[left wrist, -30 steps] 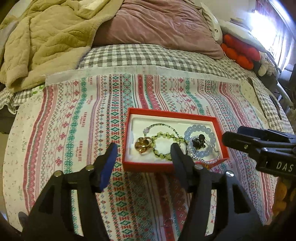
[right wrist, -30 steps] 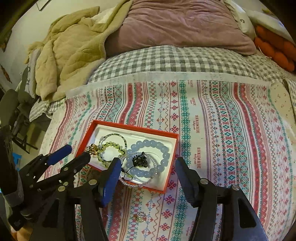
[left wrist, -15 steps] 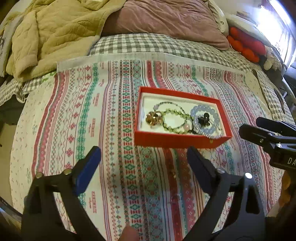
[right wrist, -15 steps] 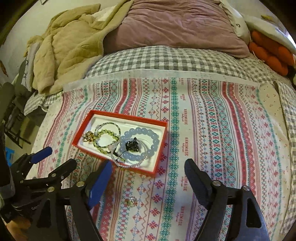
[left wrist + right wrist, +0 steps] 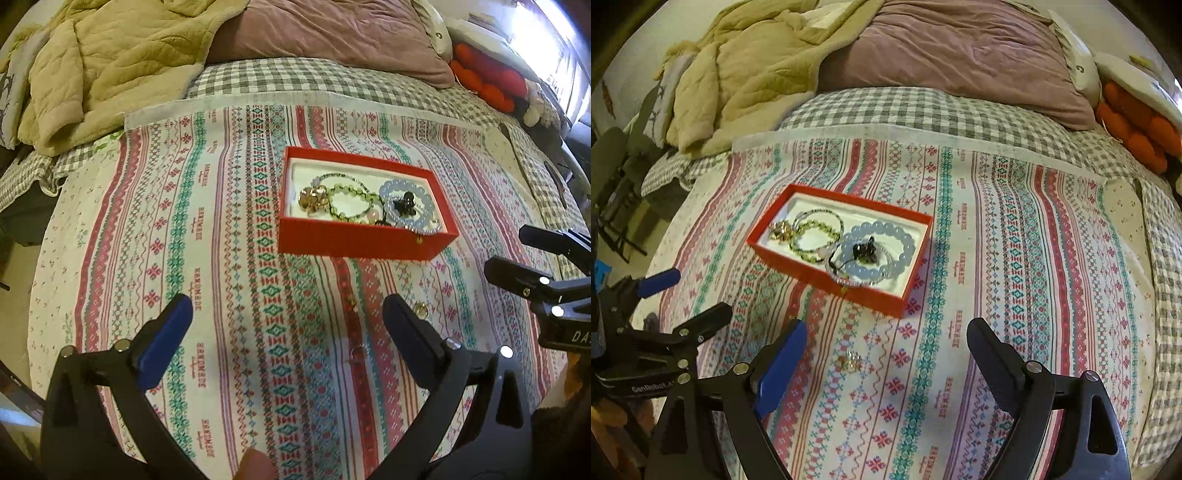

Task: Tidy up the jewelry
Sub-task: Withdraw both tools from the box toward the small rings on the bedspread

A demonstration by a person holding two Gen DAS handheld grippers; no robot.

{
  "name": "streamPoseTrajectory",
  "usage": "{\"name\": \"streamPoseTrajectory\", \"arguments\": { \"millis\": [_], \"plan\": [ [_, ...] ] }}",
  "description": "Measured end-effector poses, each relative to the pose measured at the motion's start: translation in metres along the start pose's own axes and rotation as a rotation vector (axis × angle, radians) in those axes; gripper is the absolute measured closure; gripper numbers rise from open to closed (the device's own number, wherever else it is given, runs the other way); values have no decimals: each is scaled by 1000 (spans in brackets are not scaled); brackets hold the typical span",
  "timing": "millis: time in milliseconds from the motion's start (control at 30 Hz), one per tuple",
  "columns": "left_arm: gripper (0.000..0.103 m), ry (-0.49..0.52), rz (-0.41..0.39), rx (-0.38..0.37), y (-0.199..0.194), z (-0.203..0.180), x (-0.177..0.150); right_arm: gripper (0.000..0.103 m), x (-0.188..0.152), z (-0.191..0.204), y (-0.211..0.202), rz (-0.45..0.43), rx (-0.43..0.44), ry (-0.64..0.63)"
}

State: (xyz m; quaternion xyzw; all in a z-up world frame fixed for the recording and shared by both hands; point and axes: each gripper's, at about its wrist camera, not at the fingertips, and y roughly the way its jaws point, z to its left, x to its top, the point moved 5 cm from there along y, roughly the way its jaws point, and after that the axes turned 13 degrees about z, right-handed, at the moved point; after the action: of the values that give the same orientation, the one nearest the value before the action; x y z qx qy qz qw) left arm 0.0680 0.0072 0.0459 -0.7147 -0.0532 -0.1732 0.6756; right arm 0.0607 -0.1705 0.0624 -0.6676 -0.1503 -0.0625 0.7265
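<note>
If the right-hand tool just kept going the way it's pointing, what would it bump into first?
Probably the patterned bedspread itself. The right tool, its jaws opening with nothing between them, points down at the cloth, close to the small gold piece lying loose there. The red box sits farther ahead; depth is hard to judge.

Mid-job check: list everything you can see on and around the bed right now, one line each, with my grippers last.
red box: one, red with white lining, on the patterned cloth.
blue bead bracelet: one, pale blue, right end of the box.
black piece: one, black, inside the blue bracelet's ring.
clear bead strand: one, hanging over the box's near wall.
green bead bracelet: one, green, middle of the box.
gold piece: one, gold, left end of the box.
small gold item: one, on the cloth outside the box.
patterned cloth: one, striped red and teal.
checked sheet: grey and white, under the cloth.
beige quilt: one, far left.
mauve pillow: one, far end.
left gripper: black, blue pad, jaws opening, empty.
right gripper: likewise, jaws opening, empty.
</note>
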Motion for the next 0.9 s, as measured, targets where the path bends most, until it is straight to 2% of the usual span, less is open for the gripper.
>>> {"name": "streamPoseTrajectory", "arguments": {
  "millis": [267,600,900],
  "plan": [
    [1,31,24,6,3,1,-23,13,-18,4,8,38,-28,-46],
    [1,45,94,12,20,14,-57,13,-43,12,25,97,-70,-125],
    [1,61,126,20,38,23,-78,13,-63,11,53,160,-68,-126]
  ]
}}
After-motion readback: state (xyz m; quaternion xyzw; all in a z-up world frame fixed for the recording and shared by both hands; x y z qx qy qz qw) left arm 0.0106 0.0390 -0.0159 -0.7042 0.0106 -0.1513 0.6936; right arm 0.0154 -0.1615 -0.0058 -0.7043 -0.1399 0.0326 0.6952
